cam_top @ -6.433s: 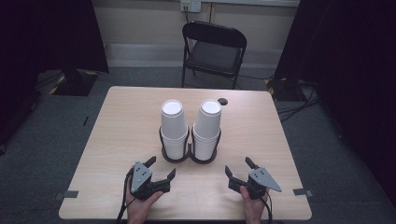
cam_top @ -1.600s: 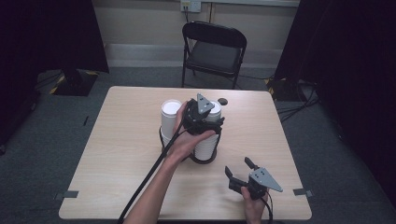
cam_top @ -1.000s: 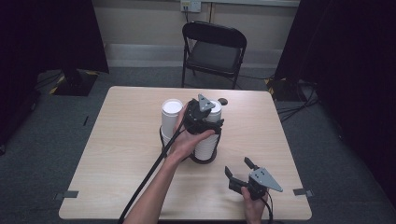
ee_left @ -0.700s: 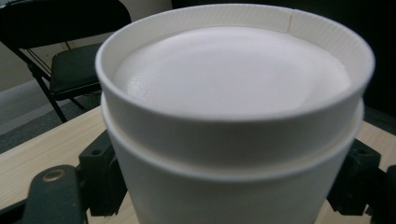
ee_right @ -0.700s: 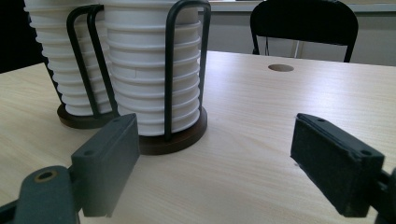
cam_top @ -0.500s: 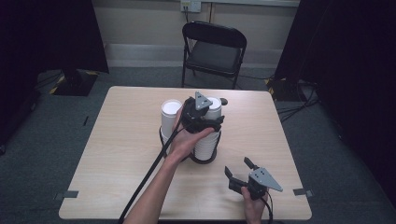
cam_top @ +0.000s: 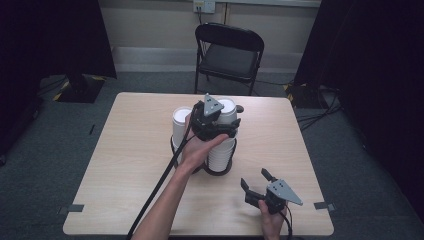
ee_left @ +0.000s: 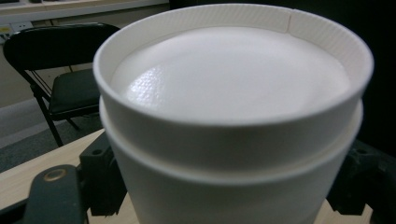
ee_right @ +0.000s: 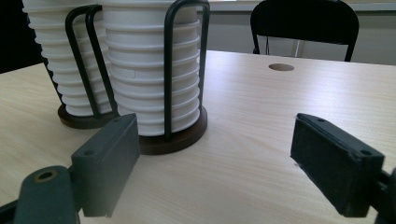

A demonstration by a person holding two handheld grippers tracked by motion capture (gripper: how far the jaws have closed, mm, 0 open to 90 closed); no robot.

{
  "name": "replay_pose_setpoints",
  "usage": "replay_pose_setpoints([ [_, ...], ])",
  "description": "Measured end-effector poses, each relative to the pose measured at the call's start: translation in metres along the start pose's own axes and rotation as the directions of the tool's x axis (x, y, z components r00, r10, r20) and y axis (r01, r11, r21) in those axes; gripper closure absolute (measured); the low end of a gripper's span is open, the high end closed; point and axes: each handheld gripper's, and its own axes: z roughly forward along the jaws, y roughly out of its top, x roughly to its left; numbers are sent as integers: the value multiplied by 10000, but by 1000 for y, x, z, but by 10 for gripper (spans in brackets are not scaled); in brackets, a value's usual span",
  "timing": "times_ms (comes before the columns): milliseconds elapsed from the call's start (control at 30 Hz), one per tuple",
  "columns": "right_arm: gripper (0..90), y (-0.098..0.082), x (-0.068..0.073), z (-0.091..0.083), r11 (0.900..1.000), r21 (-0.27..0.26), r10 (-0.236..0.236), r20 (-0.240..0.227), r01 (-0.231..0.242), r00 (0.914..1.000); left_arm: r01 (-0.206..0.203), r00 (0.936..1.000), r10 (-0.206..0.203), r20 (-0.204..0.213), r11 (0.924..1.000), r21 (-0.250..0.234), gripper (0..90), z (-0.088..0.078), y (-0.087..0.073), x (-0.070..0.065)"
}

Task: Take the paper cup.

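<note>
Two stacks of white paper cups stand upside down in a black wire holder (cam_top: 218,171) at mid-table. My left gripper (cam_top: 226,125) reaches over from the left and is shut on the top cup (cam_top: 227,107) of the right stack (cam_top: 220,155). In the left gripper view that top cup (ee_left: 233,116) sits between my jaws, base up, with the left gripper (ee_left: 229,184) pressed on its sides. My right gripper (cam_top: 255,178) rests low near the front right of the table, open with nothing in it. The right gripper view shows the right gripper (ee_right: 222,163) facing the right stack (ee_right: 149,70).
The left stack (cam_top: 180,125) stands right beside the held one. A black folding chair (cam_top: 227,52) is behind the light wooden table (cam_top: 125,150). A round hole (ee_right: 281,67) is in the tabletop near its far edge. A black cable (cam_top: 160,185) trails along the left forearm.
The left gripper has shifted only slightly at the top of the right stack, still shut on the top cup. The right gripper has stayed put.
</note>
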Motion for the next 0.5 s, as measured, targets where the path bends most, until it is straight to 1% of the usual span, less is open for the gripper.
replay_pose_setpoints([
  [100,148,0,0,0,10000,-4,4,-12,-4,10000,48,10000,-48,-21,9999,-125,182,-1,1,0],
  [133,148,0,0,0,10000,-7,2,-10,-2,10000,115,9999,-115,-10,9996,-242,182,-3,2,0],
  [200,148,0,0,0,10000,-7,-1,-13,1,10000,89,9999,-87,61,9994,-347,182,-5,4,0],
  [333,148,0,0,0,10000,-18,0,-8,0,10000,132,9999,-132,6,9981,-602,182,-9,6,-1],
  [367,148,0,0,0,10000,-15,6,-6,-6,10000,61,10000,-62,-12,9979,-637,182,-10,6,-1],
  [500,148,0,0,0,10000,-6,3,-14,-3,10000,130,9999,-132,-21,9972,-733,183,-13,8,0],
])
